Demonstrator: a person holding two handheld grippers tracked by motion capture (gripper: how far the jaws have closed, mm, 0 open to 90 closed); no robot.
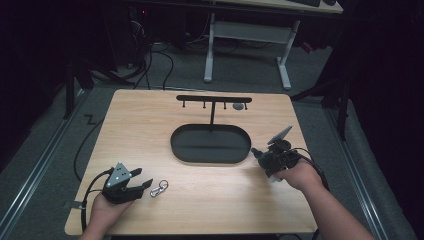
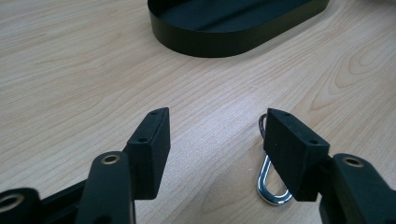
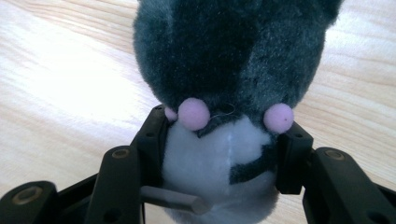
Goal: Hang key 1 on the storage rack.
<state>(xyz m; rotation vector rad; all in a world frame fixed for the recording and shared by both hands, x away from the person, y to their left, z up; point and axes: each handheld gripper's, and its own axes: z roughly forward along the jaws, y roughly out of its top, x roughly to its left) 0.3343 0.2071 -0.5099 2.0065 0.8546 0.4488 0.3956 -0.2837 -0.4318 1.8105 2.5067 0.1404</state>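
1. Squeezing the grey-and-white plush toy with pink pompoms (image 3: pixel 224 116) in my right gripper (image 1: pixel 264 156), I am holding it just beside the black oval metal tray (image 1: pixel 210 144), above the light wooden table (image 1: pixel 200 200).
2. My left gripper (image 1: pixel 142 184) is resting wide and empty beside the silver metal carabiner clip (image 2: pixel 271 186).
3. I am risking a slip: soft fur is compressing, and the pads could slide off.
4. The toy is pointing away from my jaws, its long axis running along them.

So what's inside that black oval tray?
The black oval tray looks empty apart from a thin post rising at its back, carrying a hook bar. The near wall hides a strip of the floor.
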